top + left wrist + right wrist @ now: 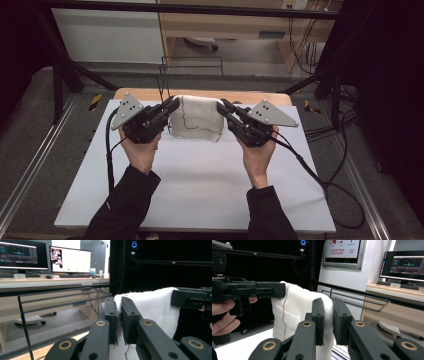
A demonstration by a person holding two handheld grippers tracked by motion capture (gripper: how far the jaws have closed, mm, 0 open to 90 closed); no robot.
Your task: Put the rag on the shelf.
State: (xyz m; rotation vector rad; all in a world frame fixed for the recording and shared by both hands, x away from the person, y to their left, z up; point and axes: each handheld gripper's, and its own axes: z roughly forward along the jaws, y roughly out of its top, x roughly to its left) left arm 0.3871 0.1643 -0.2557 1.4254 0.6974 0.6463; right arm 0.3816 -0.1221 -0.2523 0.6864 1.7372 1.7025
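— High view: where is the cloth, and how do your grippers stand?

— A white towel hangs lifted above the far end of the white table. Your left gripper pinches its left top corner; your right gripper pinches its right top corner, jaws pressed onto the fabric.

— What stands around you?

— A black wire rack sits just behind the towel. Beyond it, a desk carries monitors. Cables trail off the table's right side.

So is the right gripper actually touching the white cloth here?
Touching. The right gripper view shows the right gripper with its jaws closed on a fold of the white cloth; the fabric is pinched between them with no gap.
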